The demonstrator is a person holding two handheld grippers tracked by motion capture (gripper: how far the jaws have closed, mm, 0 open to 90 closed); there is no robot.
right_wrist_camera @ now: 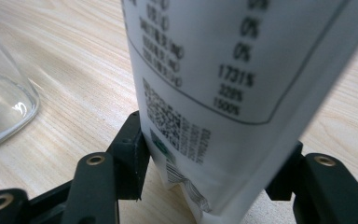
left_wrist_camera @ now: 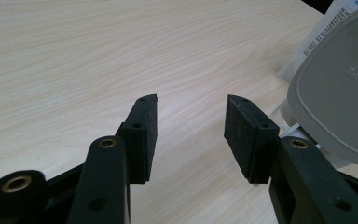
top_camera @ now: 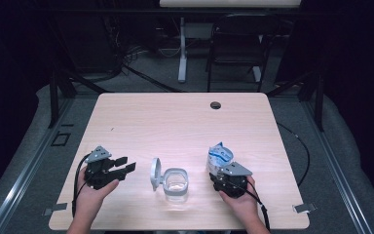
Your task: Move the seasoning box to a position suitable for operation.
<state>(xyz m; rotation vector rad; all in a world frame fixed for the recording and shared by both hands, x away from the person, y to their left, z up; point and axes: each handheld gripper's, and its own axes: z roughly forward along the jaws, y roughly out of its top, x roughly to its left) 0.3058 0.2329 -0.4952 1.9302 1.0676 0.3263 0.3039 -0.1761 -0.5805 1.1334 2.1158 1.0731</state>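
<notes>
A white and blue pouch [top_camera: 220,157] stands upright at the table's right front. My right gripper [top_camera: 222,171] is shut on its lower part; in the right gripper view the printed pouch [right_wrist_camera: 214,70] sits between both pads of the gripper [right_wrist_camera: 212,154]. A clear glass container [top_camera: 176,183] with its grey lid [top_camera: 155,173] swung up stands at the front centre. My left gripper [top_camera: 125,164] lies to its left, pointing at it, open with nothing between the pads [left_wrist_camera: 191,100]. The grey lid [left_wrist_camera: 340,93] is close on the right in the left gripper view.
The light wooden table [top_camera: 175,117] has a cable hole [top_camera: 215,105] near its far edge. A dark chair [top_camera: 238,44] and a white desk leg [top_camera: 182,48] stand beyond it. Part of the glass container [right_wrist_camera: 0,102] shows beside the pouch.
</notes>
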